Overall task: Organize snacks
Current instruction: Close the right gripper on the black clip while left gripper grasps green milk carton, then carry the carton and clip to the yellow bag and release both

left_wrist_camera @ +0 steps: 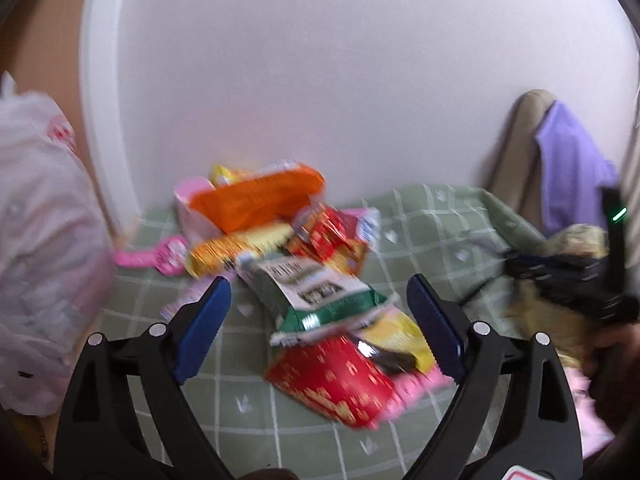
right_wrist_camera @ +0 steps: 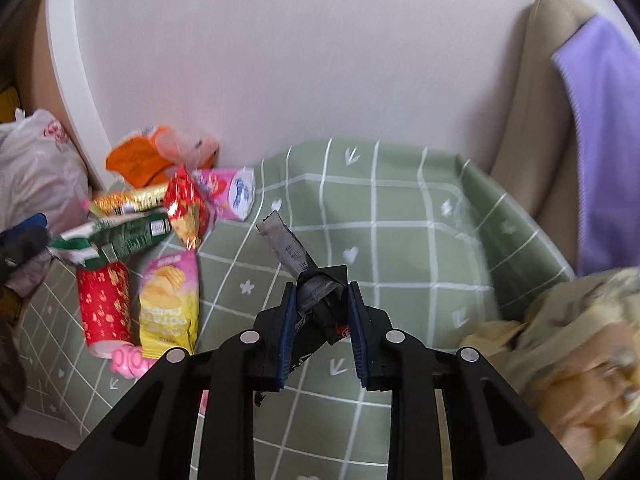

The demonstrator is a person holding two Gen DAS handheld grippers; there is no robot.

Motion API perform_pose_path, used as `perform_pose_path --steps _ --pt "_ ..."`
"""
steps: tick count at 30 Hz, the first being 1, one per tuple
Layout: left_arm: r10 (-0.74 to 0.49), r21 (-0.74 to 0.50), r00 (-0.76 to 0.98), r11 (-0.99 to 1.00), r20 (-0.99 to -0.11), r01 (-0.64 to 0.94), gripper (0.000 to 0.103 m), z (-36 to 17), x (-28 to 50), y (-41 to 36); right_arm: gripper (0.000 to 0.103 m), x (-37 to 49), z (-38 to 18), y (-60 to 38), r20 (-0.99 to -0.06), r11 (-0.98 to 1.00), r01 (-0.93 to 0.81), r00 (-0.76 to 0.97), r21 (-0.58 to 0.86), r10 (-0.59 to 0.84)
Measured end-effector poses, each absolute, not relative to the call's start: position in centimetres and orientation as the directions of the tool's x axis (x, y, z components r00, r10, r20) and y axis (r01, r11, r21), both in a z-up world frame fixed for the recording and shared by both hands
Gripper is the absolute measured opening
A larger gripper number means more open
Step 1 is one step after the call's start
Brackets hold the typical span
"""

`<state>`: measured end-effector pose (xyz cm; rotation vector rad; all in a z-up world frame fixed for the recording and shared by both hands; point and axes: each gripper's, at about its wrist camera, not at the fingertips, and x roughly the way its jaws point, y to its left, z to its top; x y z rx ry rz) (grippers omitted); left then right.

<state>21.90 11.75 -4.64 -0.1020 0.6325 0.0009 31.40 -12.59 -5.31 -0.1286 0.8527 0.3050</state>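
The snack pile [left_wrist_camera: 304, 248] lies on the green checked worktop [right_wrist_camera: 400, 248], straight ahead of the left tool [left_wrist_camera: 320, 320] and well to the left of the right tool [right_wrist_camera: 322, 304]; the left tool is spread wide and holds nothing, its 2 blue pads flanking a green packet [left_wrist_camera: 316, 292] and a red packet [left_wrist_camera: 336, 384] without touching them; the right tool is clenched on a crumpled dark wrapper [right_wrist_camera: 298, 260], held clear of the pile, its grey end pointing up and away; motion blur smears the packet labels; a white plastic bag [left_wrist_camera: 36, 240] is cut off at the left edge.
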Motion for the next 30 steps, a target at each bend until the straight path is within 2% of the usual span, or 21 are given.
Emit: perform_pose_path --steps 9,15,18,23,30 --pt "0.117 0.013 0.791 0.991 -0.601 -0.137 0.085 -7.6 24.0 8.5 0.025 31.4 -2.1 -14.6 -0.724 0.933 -0.360 0.644 -0.002 0.247" --pt "0.127 -0.081 0.790 0.973 -0.599 -0.218 0.081 -7.0 24.1 10.5 0.025 31.4 -1.9 -15.5 -0.712 0.920 -0.393 0.642 0.014 0.285" --pt "0.120 -0.122 0.818 0.967 -0.562 -0.225 0.081 -5.6 23.4 11.8 0.025 31.2 -1.3 -16.0 -0.698 0.915 -0.404 0.649 0.022 0.303" --pt "0.132 -0.115 0.852 0.969 -0.507 -0.219 0.081 -1.5 23.2 12.4 0.025 30.9 -0.3 -16.5 -0.666 0.911 -0.411 0.671 0.033 0.327" --pt "0.074 -0.120 0.867 0.981 -0.493 -0.152 0.081 2.4 24.0 11.3 0.025 30.0 1.6 -17.4 -0.621 0.919 -0.394 0.718 0.008 0.313"
